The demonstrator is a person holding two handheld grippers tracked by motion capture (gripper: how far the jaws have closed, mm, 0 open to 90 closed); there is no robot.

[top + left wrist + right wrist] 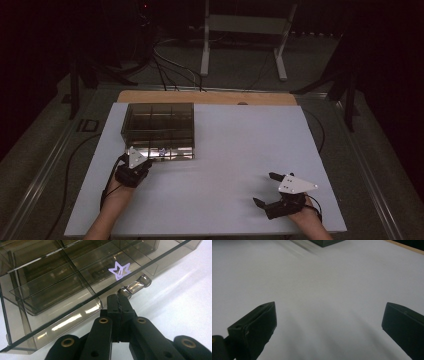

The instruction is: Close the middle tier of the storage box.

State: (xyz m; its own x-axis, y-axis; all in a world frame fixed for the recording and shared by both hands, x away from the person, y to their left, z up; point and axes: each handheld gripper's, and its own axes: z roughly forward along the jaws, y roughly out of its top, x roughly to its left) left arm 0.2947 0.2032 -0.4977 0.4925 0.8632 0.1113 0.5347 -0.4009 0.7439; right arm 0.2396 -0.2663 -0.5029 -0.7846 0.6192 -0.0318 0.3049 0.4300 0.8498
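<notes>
While closed at the box (158, 131) front, left hand-held gripper (121, 298) level; right hand-held gripper (265, 189) wide.

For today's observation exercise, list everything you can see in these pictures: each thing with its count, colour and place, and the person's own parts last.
Compartment box: one, smoky clear plastic, far left of the board.
Star sticker: one, pale purple, on the box near its latch.
Latch: one, clear, front edge of the box, just ahead of the left jaws.
Board: one, white, covering the table.
Table edge: one, wooden, behind the board.
Stand: one, white, on the floor beyond.
Left gripper: black, shut, at the box's latch.
Right gripper: black, open, near right of the board.
</notes>
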